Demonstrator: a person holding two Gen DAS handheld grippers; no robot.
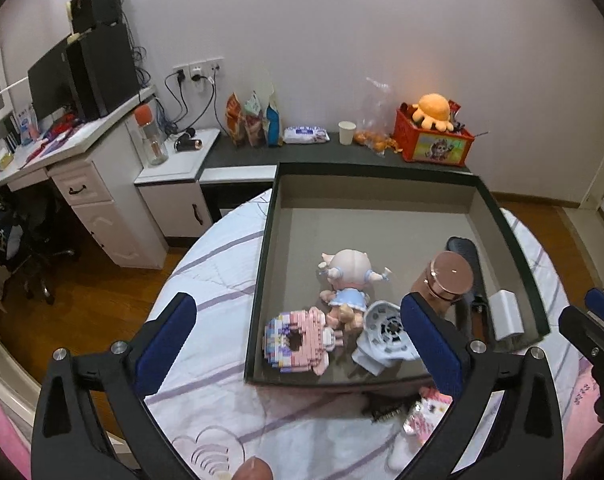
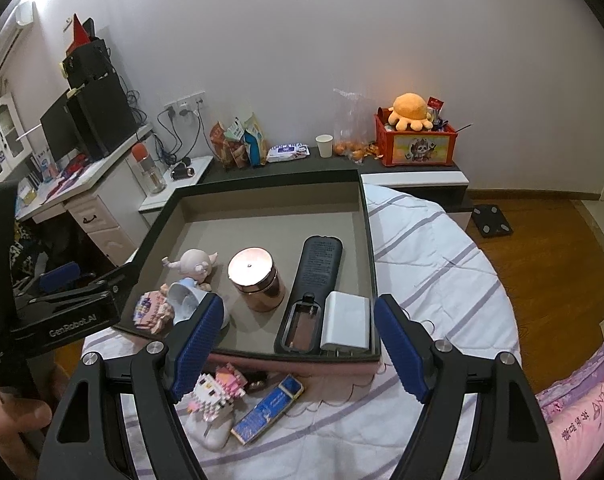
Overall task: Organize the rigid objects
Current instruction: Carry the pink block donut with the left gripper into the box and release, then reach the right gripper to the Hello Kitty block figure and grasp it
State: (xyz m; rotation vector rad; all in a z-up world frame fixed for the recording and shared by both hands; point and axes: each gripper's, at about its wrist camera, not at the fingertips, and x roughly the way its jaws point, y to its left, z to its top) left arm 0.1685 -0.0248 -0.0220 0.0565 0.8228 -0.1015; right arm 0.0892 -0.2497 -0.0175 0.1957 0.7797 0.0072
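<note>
Tray (image 2: 366,240) sits on the striped bedsheet (image 2: 442,248), dark rim, grey floor. Inside, left to right: pink block toy (image 2: 155,312), small white fan (image 2: 186,300) with a doll (image 2: 196,264) behind it, copper jar (image 2: 258,278) standing upright, black remote (image 2: 316,280) with its battery bay open, white charger (image 2: 347,325) just beside it. Left gripper (image 1: 298,344) is spread wide, holding nothing. Right gripper (image 2: 298,346) is wide open too, empty, above a second block toy (image 2: 222,394) and blue box (image 2: 268,408) lying outside the tray.
</note>
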